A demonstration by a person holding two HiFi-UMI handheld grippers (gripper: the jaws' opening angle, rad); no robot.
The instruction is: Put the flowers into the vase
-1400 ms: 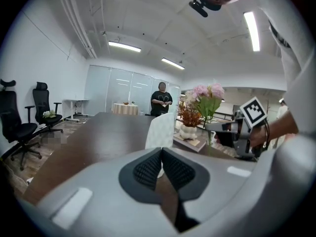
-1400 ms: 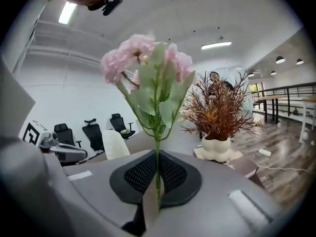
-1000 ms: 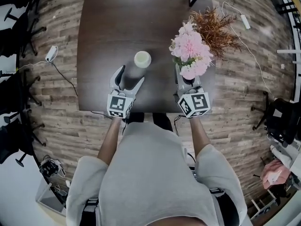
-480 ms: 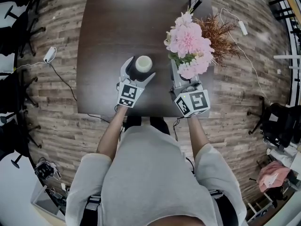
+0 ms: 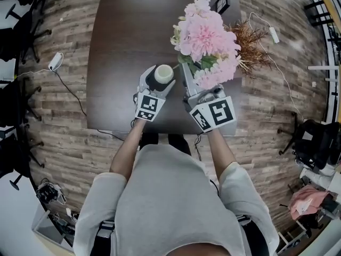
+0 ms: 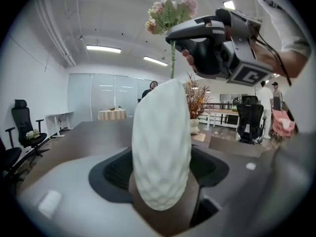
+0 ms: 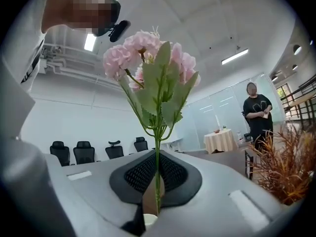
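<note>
A white dimpled vase stands upright near the front edge of the dark table. My left gripper straddles it and its jaws are closing. In the left gripper view the vase fills the gap and both pads touch it. My right gripper is shut on the thin green stem of a bunch of pink flowers. It holds them upright, raised just right of the vase. The blooms rise above the jaws. A cream rim shows below them.
A dried brown plant stands at the table's right edge behind the flowers. A small picture frame sits further back. A person stands across the room. Office chairs line the far wall.
My left gripper went forward and now straddles the vase. My right gripper rose and carried the flowers left, closer to the vase.
</note>
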